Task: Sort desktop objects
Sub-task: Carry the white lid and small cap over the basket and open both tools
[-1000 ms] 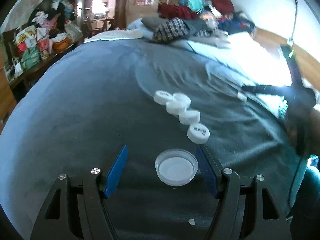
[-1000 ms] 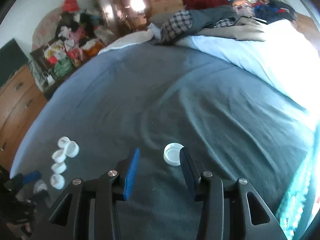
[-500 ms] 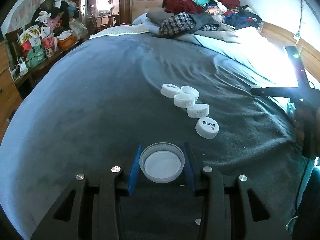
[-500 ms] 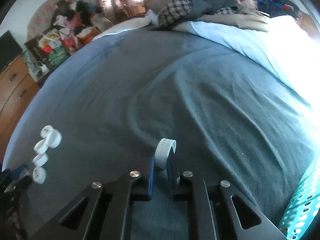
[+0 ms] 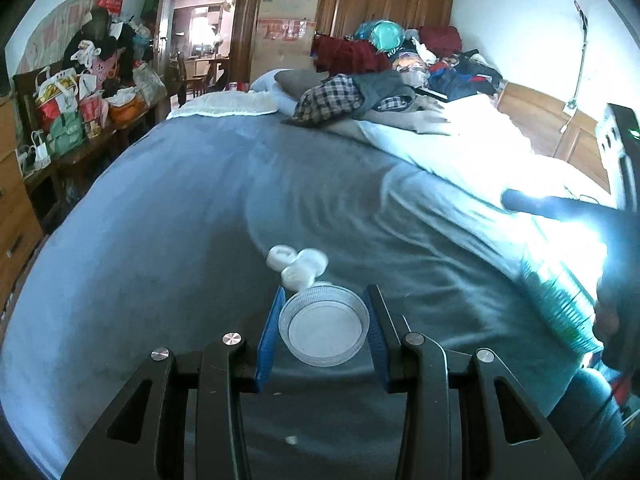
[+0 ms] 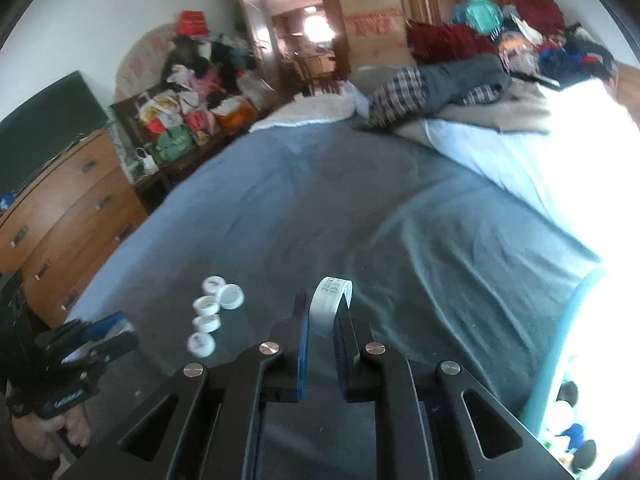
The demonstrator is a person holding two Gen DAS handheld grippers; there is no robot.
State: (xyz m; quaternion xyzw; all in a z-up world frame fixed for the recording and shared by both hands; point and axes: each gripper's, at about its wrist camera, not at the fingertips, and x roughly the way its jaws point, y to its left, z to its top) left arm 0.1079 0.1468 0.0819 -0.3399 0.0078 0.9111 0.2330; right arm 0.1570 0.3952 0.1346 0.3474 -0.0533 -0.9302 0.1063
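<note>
Grey-blue blanket (image 5: 168, 240) covers the wide bed that fills both my wrist views, with a heap of plaid and dark clothes (image 5: 348, 96) piled at the upper centre. At the right edge of the left view stands my teal slatted plastic basket (image 5: 560, 300). My left gripper (image 5: 323, 326), low in the centre of its frame, is clamped on a clear round plastic lid (image 5: 324, 330), lifted off the blanket. My right gripper (image 6: 322, 334) pinches a small white ribbed bottle cap (image 6: 330, 296) on edge. Five small white caps (image 6: 212, 316) lie clustered at the lower left of the right view.
</note>
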